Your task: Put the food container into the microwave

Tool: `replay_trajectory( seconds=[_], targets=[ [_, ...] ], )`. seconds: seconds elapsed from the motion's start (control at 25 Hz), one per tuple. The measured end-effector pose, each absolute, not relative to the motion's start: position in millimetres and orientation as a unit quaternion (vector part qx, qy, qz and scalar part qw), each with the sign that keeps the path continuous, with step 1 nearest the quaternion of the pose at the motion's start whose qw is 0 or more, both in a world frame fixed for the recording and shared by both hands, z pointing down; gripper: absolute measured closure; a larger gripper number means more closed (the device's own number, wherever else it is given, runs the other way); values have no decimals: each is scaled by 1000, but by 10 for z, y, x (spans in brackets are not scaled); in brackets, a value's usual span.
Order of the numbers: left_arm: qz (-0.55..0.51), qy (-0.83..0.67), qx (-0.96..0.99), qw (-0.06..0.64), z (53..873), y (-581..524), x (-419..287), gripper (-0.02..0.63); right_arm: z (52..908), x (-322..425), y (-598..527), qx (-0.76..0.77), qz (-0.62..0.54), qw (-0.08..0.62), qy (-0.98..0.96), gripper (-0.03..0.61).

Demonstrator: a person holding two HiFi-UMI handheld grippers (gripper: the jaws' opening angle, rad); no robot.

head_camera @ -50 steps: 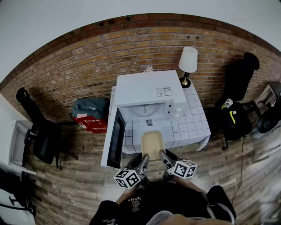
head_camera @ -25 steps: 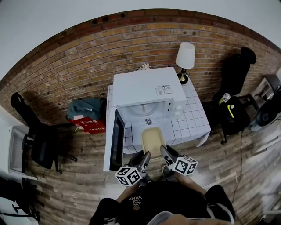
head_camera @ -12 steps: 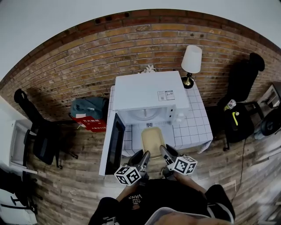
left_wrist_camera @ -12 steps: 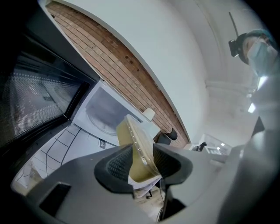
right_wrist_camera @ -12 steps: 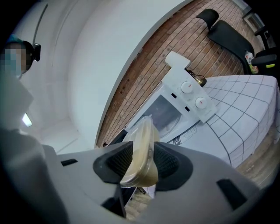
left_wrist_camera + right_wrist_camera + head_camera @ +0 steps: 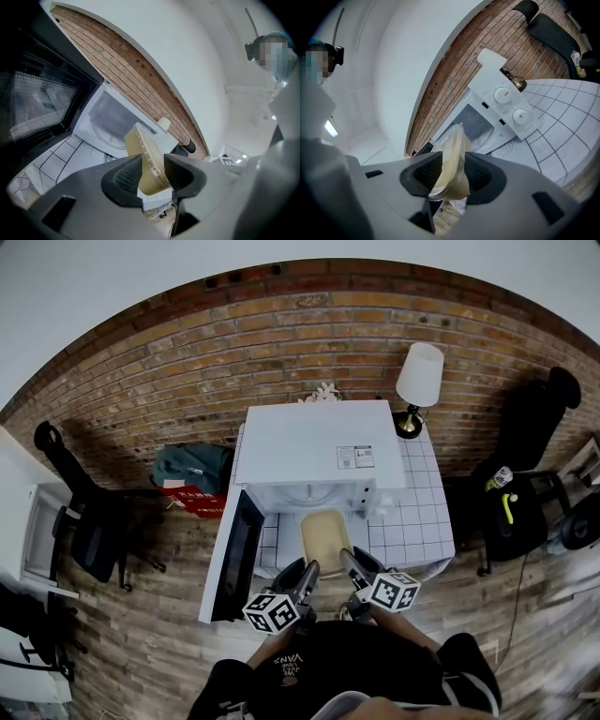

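Observation:
A beige lidded food container hangs just in front of the white microwave, whose door stands open to the left. My left gripper is shut on the container's near left edge. My right gripper is shut on its near right edge. The microwave's lit cavity with a round turntable lies straight ahead, seen past the container. Two control knobs show on the panel to the cavity's right.
The microwave sits on a white tiled table against a brick wall. A table lamp stands at the table's back right. Black chairs stand to the left and right. A red bag lies on the wooden floor.
The container, held by both grippers, has moved a little closer to the microwave opening. The head view has shifted, so the table and door sit slightly differently in frame.

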State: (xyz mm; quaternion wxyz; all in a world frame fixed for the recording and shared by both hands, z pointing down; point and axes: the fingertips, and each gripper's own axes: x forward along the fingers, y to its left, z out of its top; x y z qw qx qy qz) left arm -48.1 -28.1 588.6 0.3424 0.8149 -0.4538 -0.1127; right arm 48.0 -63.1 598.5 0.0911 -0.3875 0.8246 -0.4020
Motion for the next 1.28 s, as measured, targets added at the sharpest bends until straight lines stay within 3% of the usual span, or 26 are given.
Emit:
replay_trajectory(
  seconds=[1.28],
  targets=[
    [-116,-501,781,356,6101,-869,-587,469,6210,348,-1244,-359,-418,54,833,449]
  ],
)
